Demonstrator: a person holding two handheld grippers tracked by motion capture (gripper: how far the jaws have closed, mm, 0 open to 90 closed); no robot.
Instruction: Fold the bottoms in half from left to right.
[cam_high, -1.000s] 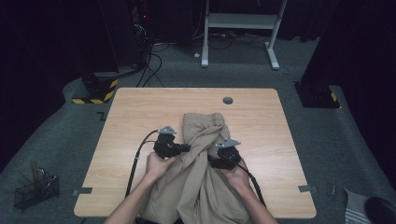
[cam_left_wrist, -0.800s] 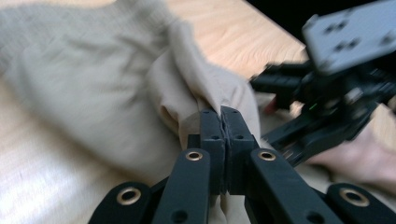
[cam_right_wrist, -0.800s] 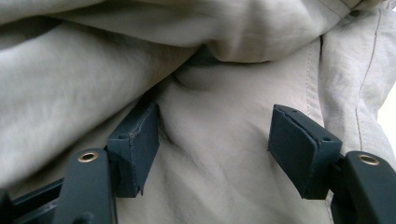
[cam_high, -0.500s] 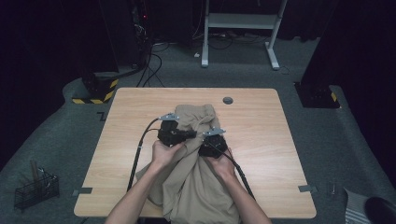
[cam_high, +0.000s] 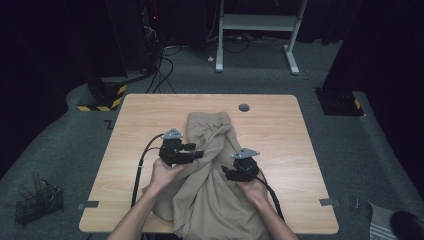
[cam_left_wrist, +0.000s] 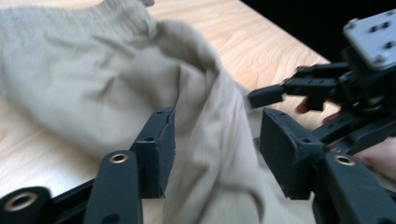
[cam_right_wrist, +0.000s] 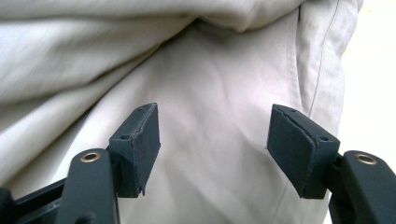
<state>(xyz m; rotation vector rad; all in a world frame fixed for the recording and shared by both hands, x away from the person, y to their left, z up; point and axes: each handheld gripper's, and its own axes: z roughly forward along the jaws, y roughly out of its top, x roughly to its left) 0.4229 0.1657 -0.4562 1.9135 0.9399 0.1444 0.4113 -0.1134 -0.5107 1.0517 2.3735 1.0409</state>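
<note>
A beige garment (cam_high: 212, 132) lies crumpled down the middle of the wooden table (cam_high: 285, 135), its near end hanging over the front edge. My left gripper (cam_high: 199, 152) lies at the garment's left edge and points right. Its jaws have just been opening and stand apart, with a raised fold of the cloth (cam_left_wrist: 93, 74) between them, and the pads (cam_left_wrist: 161, 149) are not pressing it. My right gripper (cam_high: 226, 172) rests on the garment's right side. Its jaws (cam_right_wrist: 215, 135) are wide open over flat cloth (cam_right_wrist: 210, 84), gripping nothing.
A small dark round grommet (cam_high: 244, 107) sits in the table near the far edge. On the floor stand a wire basket (cam_high: 37, 202) at the left and a white desk frame (cam_high: 260, 25) behind. Bare wood lies to either side of the garment.
Both grippers pushed away with the cloth, then drew back toward the person. The garment's far end now lies a little farther up the table. The right gripper has shifted right.
</note>
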